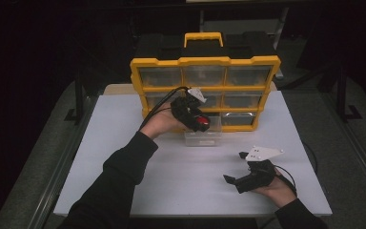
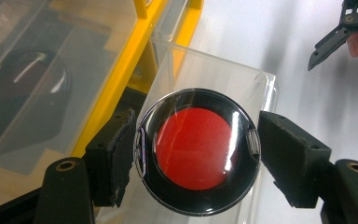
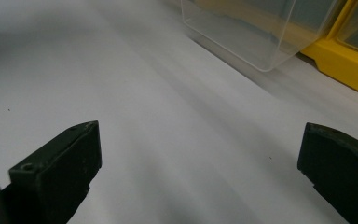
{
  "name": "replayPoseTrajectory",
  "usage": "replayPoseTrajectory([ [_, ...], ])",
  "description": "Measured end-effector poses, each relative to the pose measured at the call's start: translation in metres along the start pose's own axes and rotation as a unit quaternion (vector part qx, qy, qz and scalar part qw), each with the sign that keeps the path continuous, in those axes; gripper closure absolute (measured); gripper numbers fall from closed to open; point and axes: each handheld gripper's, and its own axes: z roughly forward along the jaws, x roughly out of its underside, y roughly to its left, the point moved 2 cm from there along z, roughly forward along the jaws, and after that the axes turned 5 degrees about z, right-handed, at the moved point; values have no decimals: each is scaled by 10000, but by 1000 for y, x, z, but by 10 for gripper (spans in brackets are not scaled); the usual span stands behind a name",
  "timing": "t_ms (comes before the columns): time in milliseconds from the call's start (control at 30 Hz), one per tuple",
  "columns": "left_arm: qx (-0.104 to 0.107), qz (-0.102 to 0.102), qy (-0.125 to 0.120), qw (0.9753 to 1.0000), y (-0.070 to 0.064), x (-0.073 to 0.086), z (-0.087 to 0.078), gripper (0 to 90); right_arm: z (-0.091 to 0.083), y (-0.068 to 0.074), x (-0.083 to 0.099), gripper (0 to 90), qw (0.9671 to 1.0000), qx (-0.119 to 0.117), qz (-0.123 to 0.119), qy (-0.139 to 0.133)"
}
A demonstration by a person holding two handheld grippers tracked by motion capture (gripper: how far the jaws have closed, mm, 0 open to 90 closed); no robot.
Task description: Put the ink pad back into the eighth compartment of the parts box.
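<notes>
Round red-and-black case (image 2: 196,156), centre of the left gripper view, is pinched at its rim by the left tongs (image 2: 196,154) above the clear drawer (image 2: 261,88), which sits on the worktop (image 1: 124,143) before the yellow organizer (image 1: 205,61). Right tongs (image 3: 200,163) are spread, holding nothing, lower right of the high view. Risk: the smooth curved rim may slip from the pads (image 2: 121,154) and miss the drawer.

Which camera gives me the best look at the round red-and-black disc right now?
The left gripper view: the disc sits large and sharp between the left gripper jaws, above the clear drawer. The high view shows it as a small red spot.
</notes>
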Motion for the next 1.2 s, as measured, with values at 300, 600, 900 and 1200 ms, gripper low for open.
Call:
replayPoseTrajectory([
  [300, -81, -62, -142, 9998, -1, -1, -2, 257, -1, 0, 0, 0, 10000, -6, 1, -11],
  [600, -62, -92, -278, 9996, -4, 0, -12, 239, 0, 0, 0, 0, 10000, -1, 7, -12],
  [900, -85, -76, -407, 9991, -10, 10, -24, 223, -1, 1, 0, 0, 10000, 13, 12, 4],
  [1200, -216, -180, -582, 9979, -14, 28, -37, 167, 0, 0, 0, 0, 10000, 18, 4, 28],
])
